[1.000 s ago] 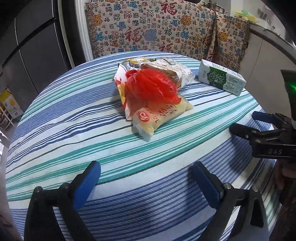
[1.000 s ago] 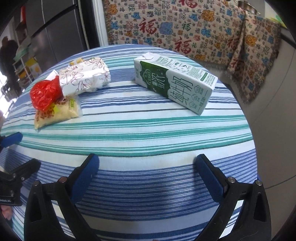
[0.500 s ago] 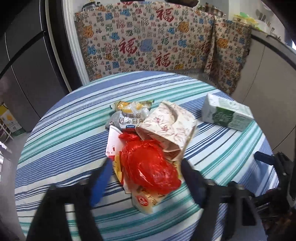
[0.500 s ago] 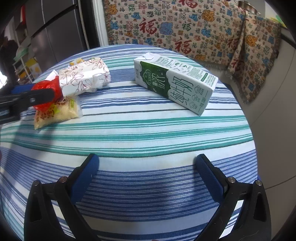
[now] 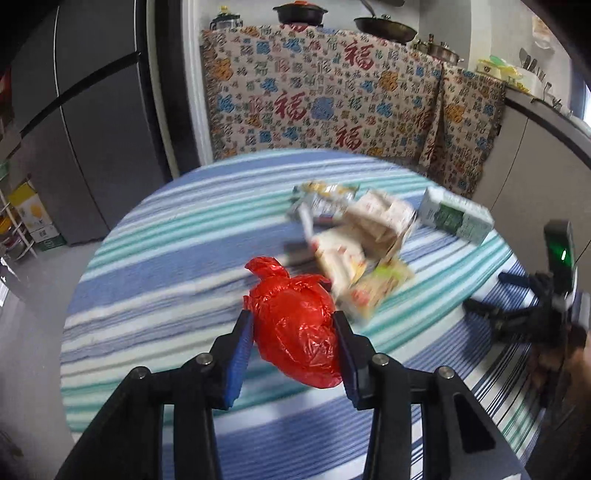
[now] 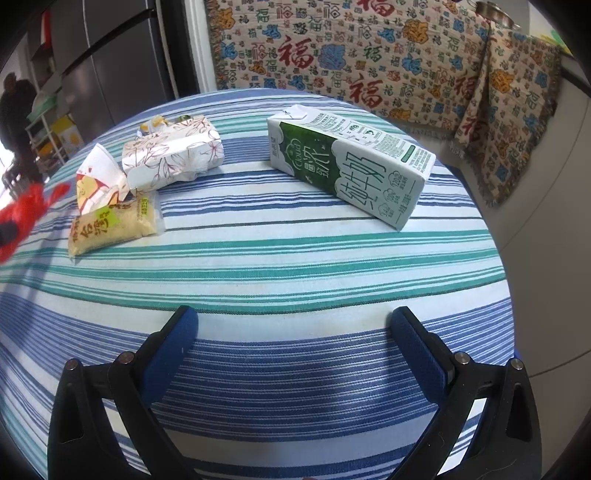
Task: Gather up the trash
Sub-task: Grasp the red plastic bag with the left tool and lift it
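Note:
My left gripper (image 5: pixel 293 332) is shut on a crumpled red plastic bag (image 5: pixel 295 325) and holds it above the striped table (image 5: pixel 166 295); the bag shows blurred at the left edge of the right wrist view (image 6: pixel 22 218). A green and white milk carton (image 6: pixel 351 166) lies on its side at the right. A floral paper pack (image 6: pixel 173 157), a yellow snack pouch (image 6: pixel 110 225) and other wrappers (image 5: pixel 325 199) lie in a heap. My right gripper (image 6: pixel 295 332) is open and empty over the table's near edge, short of the carton.
A patterned cloth (image 6: pixel 369 55) hangs behind the table. A dark fridge (image 5: pixel 92 129) stands at the left, with boxes (image 5: pixel 33 218) on the floor. Pots (image 5: pixel 384 26) sit on the counter at the back. A person (image 6: pixel 14 122) stands far left.
My left gripper closed on the red bag and lifted it off the wrapper heap toward the left. The right gripper has not moved.

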